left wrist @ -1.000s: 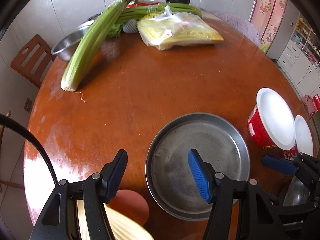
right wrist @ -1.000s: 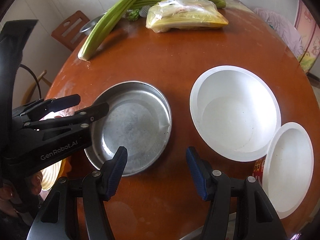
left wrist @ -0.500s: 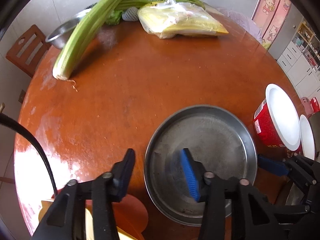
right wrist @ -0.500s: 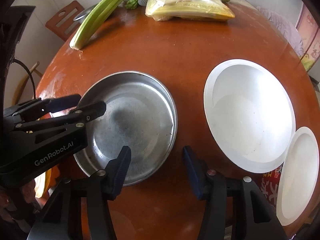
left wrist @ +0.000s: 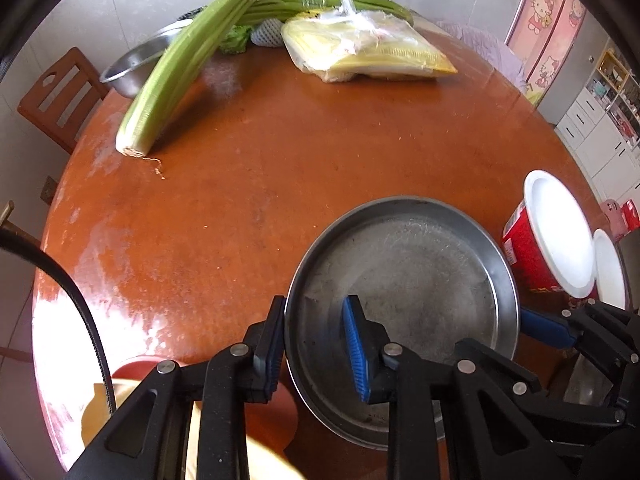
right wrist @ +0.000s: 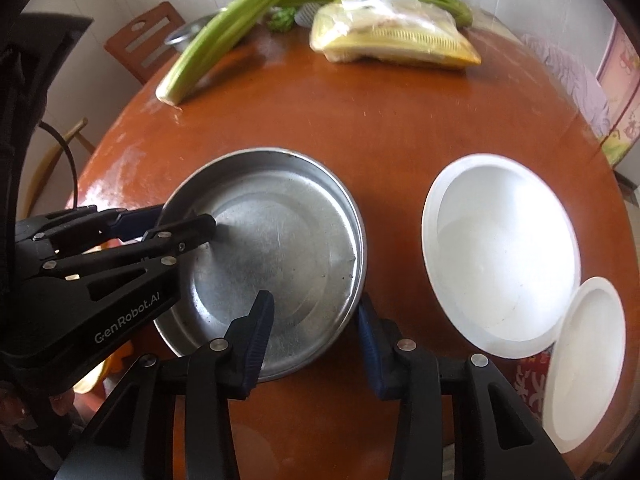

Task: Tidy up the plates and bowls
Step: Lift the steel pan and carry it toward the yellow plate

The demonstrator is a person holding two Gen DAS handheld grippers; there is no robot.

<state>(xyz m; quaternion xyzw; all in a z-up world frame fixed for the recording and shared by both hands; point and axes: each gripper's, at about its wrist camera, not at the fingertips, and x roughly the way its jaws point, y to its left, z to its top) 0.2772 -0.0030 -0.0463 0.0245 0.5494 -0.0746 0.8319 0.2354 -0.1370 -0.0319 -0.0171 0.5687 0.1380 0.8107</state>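
Note:
A round metal plate [left wrist: 420, 280] [right wrist: 280, 240] lies near the front of the brown table [left wrist: 280, 160]. My left gripper [left wrist: 314, 354] [right wrist: 168, 222] is shut on its left rim, one finger outside and one inside. My right gripper [right wrist: 314, 340] [left wrist: 508, 340] straddles the right rim. Its jaws are closing, and the inner pad still stands clear of the wall. To the right stands a big white bowl [right wrist: 500, 256] [left wrist: 556, 232] with a red outside. A smaller white bowl [right wrist: 584, 360] [left wrist: 608, 268] leans against it.
Celery stalks [left wrist: 180, 64], a plastic bag of yellow goods [left wrist: 368, 48] and a steel bowl [left wrist: 136, 64] crowd the far side. A wooden chair [left wrist: 56, 96] stands behind the table on the left. An orange thing [left wrist: 276, 412] sits under my left gripper.
Both pairs of jaws have narrowed. The left fingers closed onto the plate's left rim; the right fingers drew in across the right rim. The bowls have not moved.

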